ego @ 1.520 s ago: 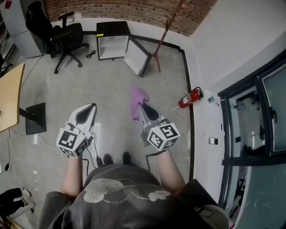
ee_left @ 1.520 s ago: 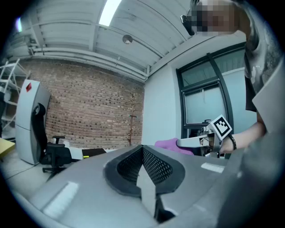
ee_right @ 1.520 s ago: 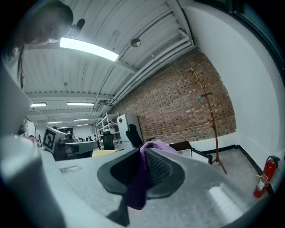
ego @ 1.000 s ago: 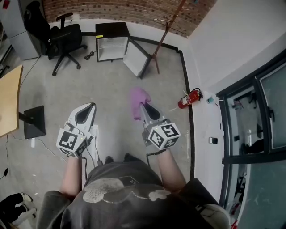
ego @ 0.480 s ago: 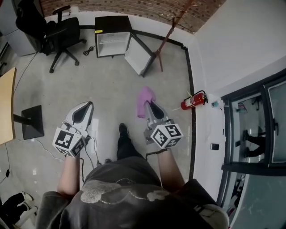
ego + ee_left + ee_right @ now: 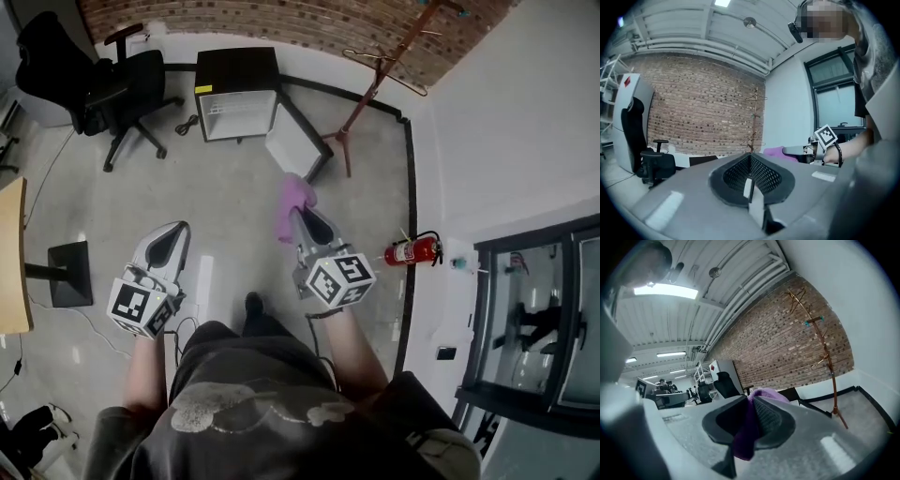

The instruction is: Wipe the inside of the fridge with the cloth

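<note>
A small black fridge (image 6: 237, 97) stands on the floor by the brick wall, its white door (image 6: 293, 150) swung open to the right and its pale inside showing. My right gripper (image 6: 300, 215) is shut on a purple cloth (image 6: 294, 203), held above the floor short of the fridge door. The cloth (image 6: 751, 427) hangs pinched between the jaws in the right gripper view. My left gripper (image 6: 171, 240) is shut with nothing in it, lower left of the fridge. In the left gripper view its jaws meet, and the purple cloth (image 6: 774, 151) shows at the right.
A black office chair (image 6: 112, 80) stands left of the fridge, with a cable (image 6: 188, 120) on the floor between them. A wooden coat stand (image 6: 366, 89) rises right of the door. A red fire extinguisher (image 6: 412, 251) lies by the right wall. A desk edge (image 6: 11, 262) and monitor base (image 6: 70, 274) sit at left.
The person has stepped forward; the fridge and coat stand now sit nearer and lower in view. Both grippers stay shut, the right one still holding the cloth, now closer to the fridge door.
</note>
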`<state>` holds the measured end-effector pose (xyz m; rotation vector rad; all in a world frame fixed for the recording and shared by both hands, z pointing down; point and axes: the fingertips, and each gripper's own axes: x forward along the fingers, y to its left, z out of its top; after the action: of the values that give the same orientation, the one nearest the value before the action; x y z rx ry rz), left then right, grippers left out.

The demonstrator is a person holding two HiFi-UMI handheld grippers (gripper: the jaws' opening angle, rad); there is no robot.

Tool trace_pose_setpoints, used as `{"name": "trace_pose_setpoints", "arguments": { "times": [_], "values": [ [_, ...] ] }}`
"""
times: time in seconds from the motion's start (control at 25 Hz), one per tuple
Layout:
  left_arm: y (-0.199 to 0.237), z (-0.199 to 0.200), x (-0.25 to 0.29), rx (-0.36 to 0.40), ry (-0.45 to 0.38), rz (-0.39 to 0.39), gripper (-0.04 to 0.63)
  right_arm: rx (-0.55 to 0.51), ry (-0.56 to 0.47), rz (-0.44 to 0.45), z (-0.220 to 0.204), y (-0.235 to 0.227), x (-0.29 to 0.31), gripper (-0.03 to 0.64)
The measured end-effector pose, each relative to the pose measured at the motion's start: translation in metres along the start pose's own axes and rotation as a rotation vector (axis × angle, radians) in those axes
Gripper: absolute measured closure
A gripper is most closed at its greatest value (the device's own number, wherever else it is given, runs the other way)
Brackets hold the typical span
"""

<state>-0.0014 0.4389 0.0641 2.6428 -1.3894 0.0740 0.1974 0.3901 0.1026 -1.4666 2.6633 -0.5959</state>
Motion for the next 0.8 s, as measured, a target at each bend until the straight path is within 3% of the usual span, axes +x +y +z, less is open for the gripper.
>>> {"name": "trace_pose_setpoints", "arguments": {
  "times": [0.36, 0.8],
  "values": [
    [0.065, 0.003, 0.077, -0.021, 0.016, 0.030, 0.577, 0.021, 0.074, 0.020, -0.005, -0.036, 0.088, 0.577],
    [0.233, -0.007, 0.231, -0.045, 0.049, -0.030, 0.577, 0.059, 0.150, -0.045, 0.015, -0.104, 0.284, 0.577]
  ]
}}
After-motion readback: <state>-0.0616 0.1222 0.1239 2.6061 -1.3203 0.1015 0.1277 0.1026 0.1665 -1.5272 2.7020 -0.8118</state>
